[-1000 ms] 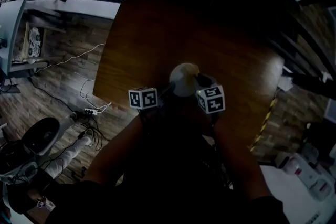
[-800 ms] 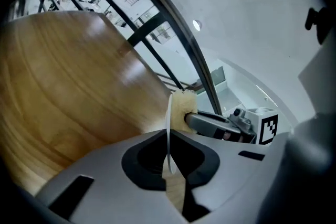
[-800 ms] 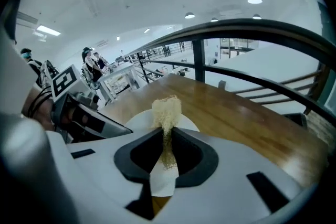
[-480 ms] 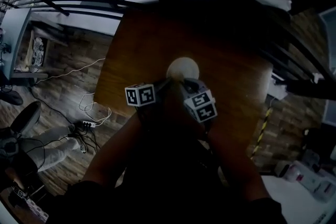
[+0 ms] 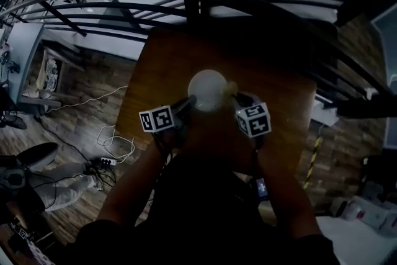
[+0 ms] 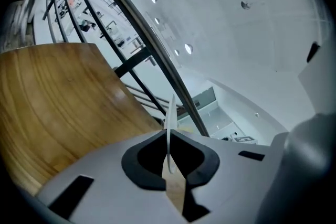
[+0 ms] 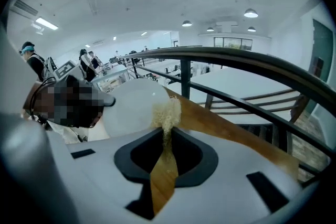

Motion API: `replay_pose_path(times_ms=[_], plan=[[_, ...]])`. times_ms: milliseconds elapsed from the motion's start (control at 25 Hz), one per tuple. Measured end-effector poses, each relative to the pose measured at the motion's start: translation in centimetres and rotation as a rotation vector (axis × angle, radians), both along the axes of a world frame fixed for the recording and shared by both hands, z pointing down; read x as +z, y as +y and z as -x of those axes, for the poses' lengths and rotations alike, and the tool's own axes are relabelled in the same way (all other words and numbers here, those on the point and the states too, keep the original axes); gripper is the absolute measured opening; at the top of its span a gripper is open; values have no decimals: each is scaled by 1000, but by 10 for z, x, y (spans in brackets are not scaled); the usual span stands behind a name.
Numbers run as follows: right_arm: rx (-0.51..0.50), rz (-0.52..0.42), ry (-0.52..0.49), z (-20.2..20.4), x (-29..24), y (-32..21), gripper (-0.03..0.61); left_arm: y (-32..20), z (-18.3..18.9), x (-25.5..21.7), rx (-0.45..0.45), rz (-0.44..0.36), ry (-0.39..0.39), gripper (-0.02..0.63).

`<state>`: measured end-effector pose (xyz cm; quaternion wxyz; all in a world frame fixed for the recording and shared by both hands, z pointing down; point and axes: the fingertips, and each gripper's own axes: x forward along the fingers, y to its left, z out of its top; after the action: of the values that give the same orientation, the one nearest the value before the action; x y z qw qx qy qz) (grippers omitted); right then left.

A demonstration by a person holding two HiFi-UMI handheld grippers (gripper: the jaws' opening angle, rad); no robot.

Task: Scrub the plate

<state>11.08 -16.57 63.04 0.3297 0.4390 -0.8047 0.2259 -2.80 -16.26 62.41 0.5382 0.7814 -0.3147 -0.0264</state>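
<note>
Wooden table (image 5: 164, 65) under 1 white plate (image 5: 208, 90) clamped in left gripper (image 6: 169, 136), 1 yellowish sponge (image 7: 167, 112) pinched in right gripper (image 7: 167, 132)

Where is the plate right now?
In the head view's middle, the plate is over the wooden table, pinched at its lower-left edge by the left gripper, with the sponge at its right.

Legible text: apparently none. Left marker cube (image 5: 156, 119), right marker cube (image 5: 253, 120): black-and-white square patterns only, no letters.

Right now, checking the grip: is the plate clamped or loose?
Clamped: the left gripper is shut on the plate, pads against both faces.
</note>
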Motion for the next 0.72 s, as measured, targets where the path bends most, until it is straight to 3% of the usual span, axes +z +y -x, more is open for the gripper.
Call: replay_pose_path(times_ms=[320, 720], plan=[[-73, -41, 56, 19, -40, -16, 55, 15, -11, -12, 64, -48, -28, 20], [-170, -70, -2, 70, -71, -5, 55, 3, -40, -29, 117, -98, -30, 20]])
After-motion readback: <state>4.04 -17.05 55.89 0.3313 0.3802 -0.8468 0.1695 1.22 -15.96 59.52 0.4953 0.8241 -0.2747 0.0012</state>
